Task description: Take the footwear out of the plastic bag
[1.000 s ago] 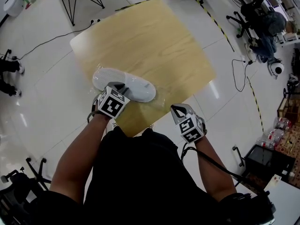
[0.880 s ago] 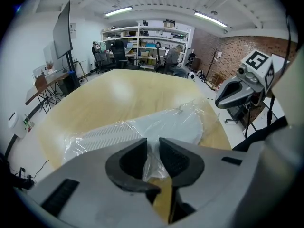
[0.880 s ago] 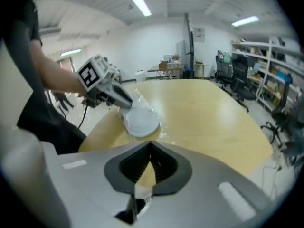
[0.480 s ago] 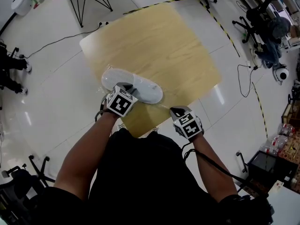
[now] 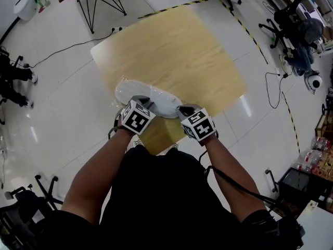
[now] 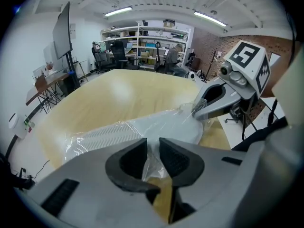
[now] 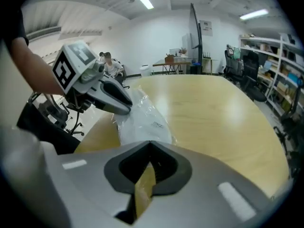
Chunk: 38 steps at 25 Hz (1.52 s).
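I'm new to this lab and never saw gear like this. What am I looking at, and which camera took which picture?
There is no robot: a person holds a two-jaw gripper in each hand. The head view comes from a camera on the person's head, looking down; the two gripper views come from cameras on the grippers, looking along their jaws. On the wooden table lies a white slipper inside a clear plastic bag. The left gripper pinches a fold of the bag. The right gripper is shut at the bag's end; whether it grips film is unclear.
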Motion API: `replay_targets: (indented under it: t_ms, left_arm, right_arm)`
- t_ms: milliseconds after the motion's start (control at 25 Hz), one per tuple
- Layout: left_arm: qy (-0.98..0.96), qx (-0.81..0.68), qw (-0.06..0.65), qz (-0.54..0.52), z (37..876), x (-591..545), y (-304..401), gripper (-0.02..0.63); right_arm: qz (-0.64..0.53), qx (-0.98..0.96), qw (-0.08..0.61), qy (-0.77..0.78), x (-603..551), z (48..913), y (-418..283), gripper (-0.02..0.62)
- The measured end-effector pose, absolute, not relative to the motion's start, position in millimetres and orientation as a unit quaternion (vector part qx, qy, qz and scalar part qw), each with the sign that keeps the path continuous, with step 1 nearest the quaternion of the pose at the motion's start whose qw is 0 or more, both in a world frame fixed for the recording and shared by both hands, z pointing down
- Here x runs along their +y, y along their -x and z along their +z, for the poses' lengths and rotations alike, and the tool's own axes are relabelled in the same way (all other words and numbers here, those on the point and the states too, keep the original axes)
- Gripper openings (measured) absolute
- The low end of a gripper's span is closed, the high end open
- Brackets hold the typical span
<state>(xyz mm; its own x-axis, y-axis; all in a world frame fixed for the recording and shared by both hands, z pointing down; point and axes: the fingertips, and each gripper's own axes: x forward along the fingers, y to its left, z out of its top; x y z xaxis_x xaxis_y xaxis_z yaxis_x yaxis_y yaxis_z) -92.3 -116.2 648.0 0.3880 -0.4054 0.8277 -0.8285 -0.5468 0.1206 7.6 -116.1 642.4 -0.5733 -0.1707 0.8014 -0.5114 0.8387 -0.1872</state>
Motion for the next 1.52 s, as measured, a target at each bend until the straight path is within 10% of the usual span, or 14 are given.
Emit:
replay_targets:
  t_ms: [360, 560, 1200, 1520]
  left_arm:
    - [-0.779, -0.414, 0.286, 0.374, 645.4, -108.3, 94.1, 0.086]
    - [-0.809, -0.39, 0.28, 0.338, 624.1, -102.5, 84.9, 0.17]
    - [-0.777, -0.502, 0.375, 0.062, 561.2, -119.8, 187.1, 0.11]
    - [-0.697, -0.511, 0.455, 0.214, 653.3, -64.0, 259.4, 0.212]
  right_arm:
    - [0.313, -0.834, 0.375, -0.256, -116.7, 645.0, -44.4, 0.004]
    - [0.433, -0.81, 0.315, -0.239, -112.1, 651.9, -34.7, 0.155]
    - [0.474, -0.802, 0.265, -0.248, -124.2, 645.0, -31.3, 0.107]
    - [0.44, -0.811, 0.291, -0.253, -120.9, 644.7, -33.0, 0.11]
